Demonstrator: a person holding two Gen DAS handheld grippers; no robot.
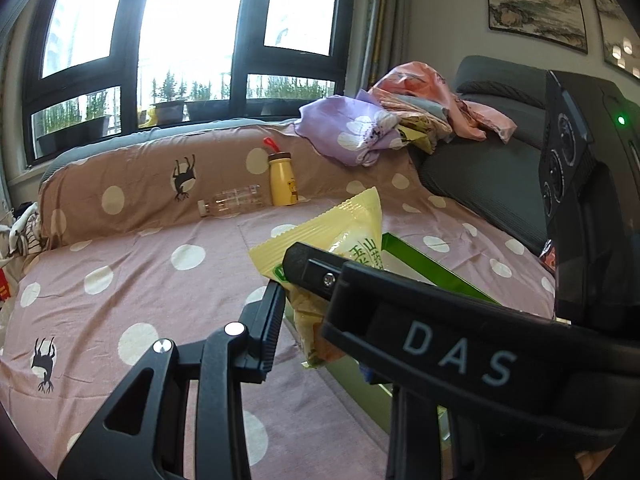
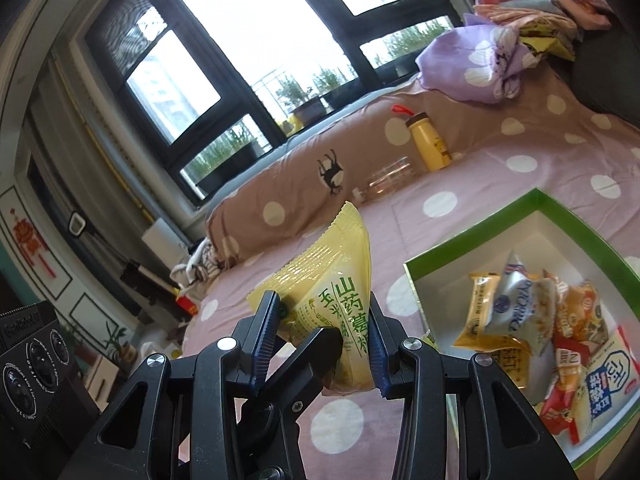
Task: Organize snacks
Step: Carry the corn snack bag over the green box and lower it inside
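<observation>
We see a black-framed window (image 1: 192, 36) flooding daylight over a polka-dot bedspread (image 1: 140, 288), a grey sofa (image 1: 492, 176) beneath framed landscape paintings (image 1: 532, 0), and planters (image 1: 168, 110) outside.

Both black two-finger grippers clamp the same pale yellow plastic snack packet (image 2: 340, 280), held clear above the bed: the right gripper (image 2: 324, 340) squeezes its lower half between blue ribbed pads, while the left gripper (image 1: 296, 292) pinches it from the side, tilted.
</observation>
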